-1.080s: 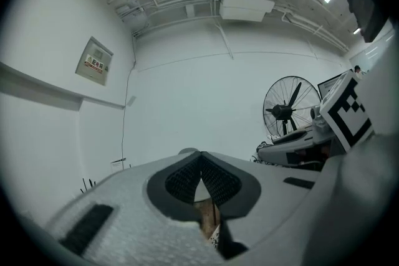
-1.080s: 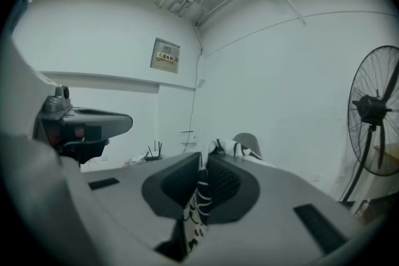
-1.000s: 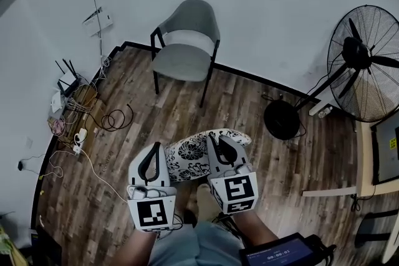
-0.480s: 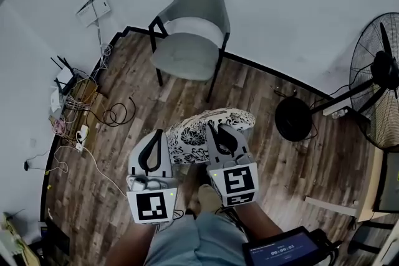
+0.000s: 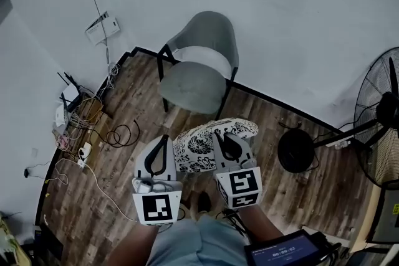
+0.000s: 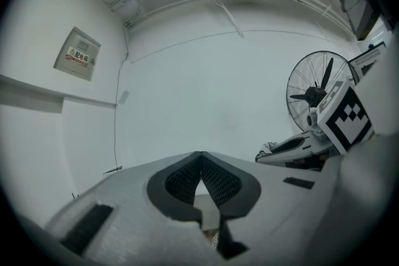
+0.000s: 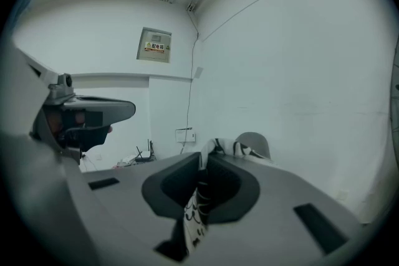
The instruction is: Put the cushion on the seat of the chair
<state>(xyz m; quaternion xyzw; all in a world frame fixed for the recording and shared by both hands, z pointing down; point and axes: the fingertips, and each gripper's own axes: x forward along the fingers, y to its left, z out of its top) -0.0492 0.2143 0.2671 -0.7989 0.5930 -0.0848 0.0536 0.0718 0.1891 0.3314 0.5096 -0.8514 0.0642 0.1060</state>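
Observation:
A grey chair (image 5: 199,68) with black legs stands against the white wall; its seat (image 5: 192,87) is bare. Just in front of it, above the wood floor, a black-and-white flowered cushion (image 5: 204,145) hangs between my two grippers. My left gripper (image 5: 163,139) is shut on the cushion's left edge; in the left gripper view (image 6: 200,156) its jaw tips meet, with a scrap of patterned fabric low between them. The right gripper (image 5: 225,135) is shut on the right edge, and the cushion (image 7: 194,221) is pinched between its jaws (image 7: 204,159). The chair's back (image 7: 254,143) shows beyond.
A standing fan (image 5: 383,121) with a round black base (image 5: 295,150) is at the right. A router and tangled cables (image 5: 78,118) lie along the left wall under a wall box (image 5: 103,28). A tablet (image 5: 287,251) and the person's shoe (image 5: 202,201) are at the bottom.
Both grippers have carried the cushion forward towards the chair, which now stands closer to them. The fan has slid towards the right edge. Both grips are unchanged.

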